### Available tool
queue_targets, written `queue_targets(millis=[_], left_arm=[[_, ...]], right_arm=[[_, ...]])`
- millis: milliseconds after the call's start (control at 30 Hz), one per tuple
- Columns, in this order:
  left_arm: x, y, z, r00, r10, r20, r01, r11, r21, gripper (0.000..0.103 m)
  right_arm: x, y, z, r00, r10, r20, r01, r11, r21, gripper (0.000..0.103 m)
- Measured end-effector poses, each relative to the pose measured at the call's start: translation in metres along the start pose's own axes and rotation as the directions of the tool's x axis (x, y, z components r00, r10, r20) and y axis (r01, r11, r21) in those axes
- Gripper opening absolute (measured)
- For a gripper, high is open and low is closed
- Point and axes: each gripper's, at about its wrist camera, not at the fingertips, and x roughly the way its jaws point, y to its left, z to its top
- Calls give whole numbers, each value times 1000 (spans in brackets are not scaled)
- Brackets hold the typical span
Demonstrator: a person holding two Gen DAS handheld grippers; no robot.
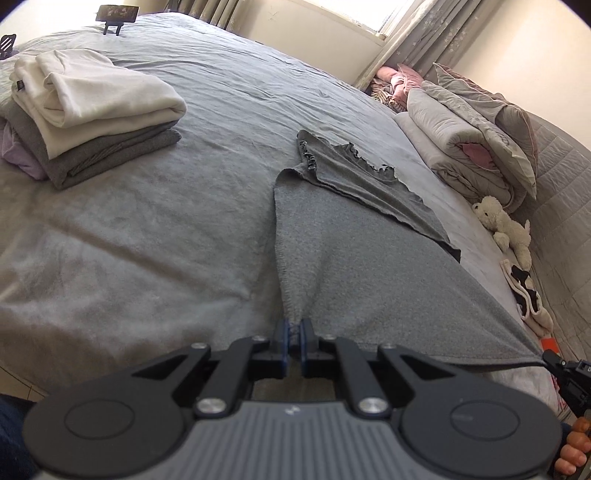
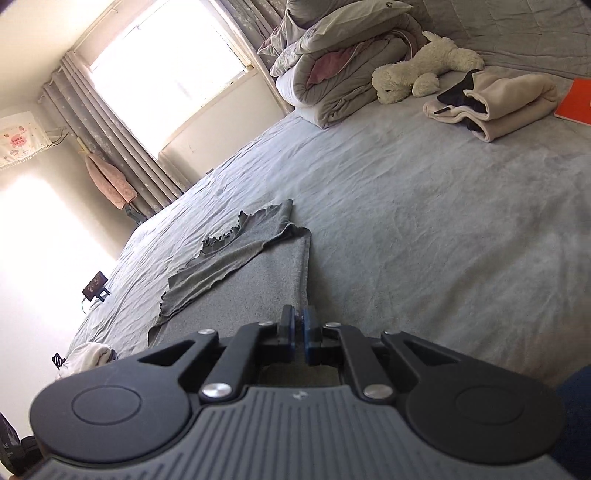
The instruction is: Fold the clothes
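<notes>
A grey knit garment [image 1: 351,236] with a frilled hem lies partly folded on the bed, its near edge lifted off the sheet. My left gripper [image 1: 294,328] is shut on the near left corner of that edge, cloth bunched between the blue pads. The near right corner runs taut to my right gripper [image 1: 546,356], seen at the right edge of the left wrist view. In the right wrist view the same grey garment [image 2: 251,273] stretches away from my right gripper [image 2: 298,325], whose pads pinch its corner.
A stack of folded clothes [image 1: 88,110], white on grey, sits at the far left of the grey bed sheet [image 1: 147,236]. Rolled quilts and pillows [image 1: 476,140], a white plush toy [image 1: 502,225] and a folded beige item [image 2: 495,107] line the headboard side. A phone on a stand [image 1: 116,14] stands far back.
</notes>
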Motion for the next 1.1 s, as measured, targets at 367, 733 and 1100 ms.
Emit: queue_targets(millis=[367, 733, 1100], left_arm=[[-48, -17, -12, 997, -76, 10, 76, 997, 28, 6], [-30, -19, -8, 999, -47, -21, 48, 998, 33, 6], [43, -25, 56, 997, 75, 5, -75, 994, 76, 6]], right_arm=[[-48, -14, 3, 999, 50, -5, -49, 998, 44, 6], [-35, -21, 4, 999, 29, -28, -28, 999, 44, 6], [55, -10, 54, 993, 18, -117, -11, 998, 58, 6]])
